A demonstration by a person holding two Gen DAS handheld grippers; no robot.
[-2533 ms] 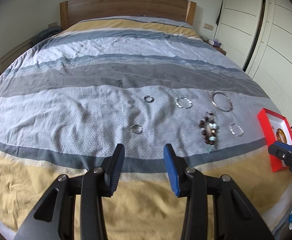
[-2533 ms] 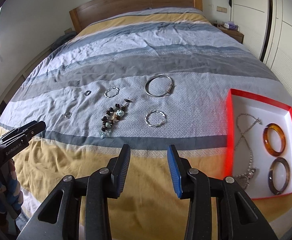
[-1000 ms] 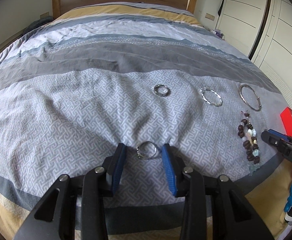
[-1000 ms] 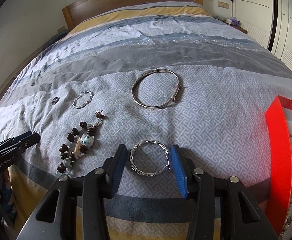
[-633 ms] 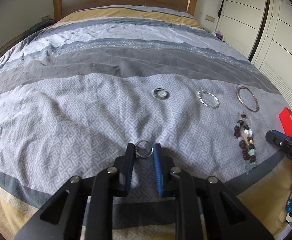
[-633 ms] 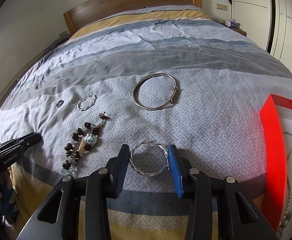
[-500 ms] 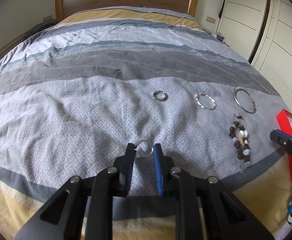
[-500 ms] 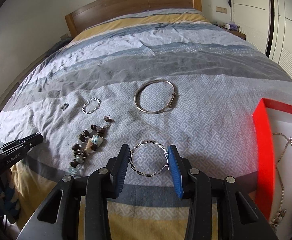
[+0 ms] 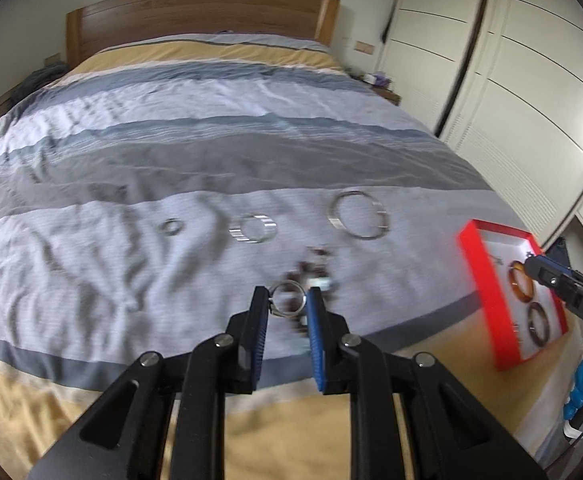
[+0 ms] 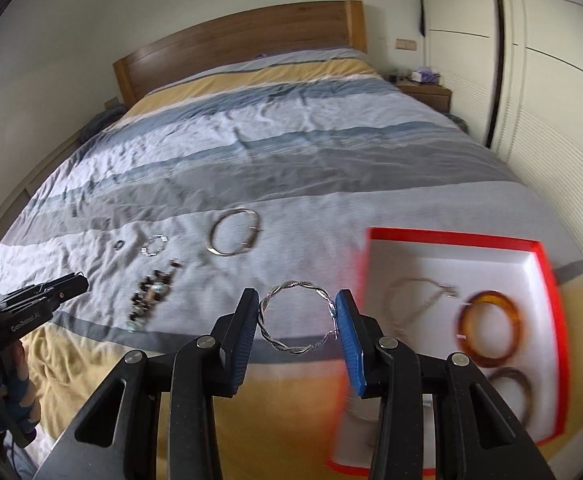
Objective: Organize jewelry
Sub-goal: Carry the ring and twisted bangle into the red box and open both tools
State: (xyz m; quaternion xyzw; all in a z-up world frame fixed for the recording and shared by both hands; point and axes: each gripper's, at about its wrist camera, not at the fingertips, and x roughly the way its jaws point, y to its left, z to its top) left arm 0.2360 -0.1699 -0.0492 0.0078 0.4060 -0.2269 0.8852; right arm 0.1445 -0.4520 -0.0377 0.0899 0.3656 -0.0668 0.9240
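My left gripper is shut on a small silver ring, held above the bedspread. In the right wrist view my right gripper is shut on a twisted silver bangle, lifted off the bed beside the red box. The box holds a chain necklace, an amber bangle and a dark bangle. On the bed lie a large silver bangle, a smaller silver bracelet, a small ring and a beaded bracelet.
The striped bedspread runs back to a wooden headboard. White wardrobe doors stand on the right, with a nightstand by the bed. The box lies near the bed's right front corner.
Both grippers closed on their pieces and lifted them off the bed. Both have swung to the right, so the red box now shows more fully in both views.
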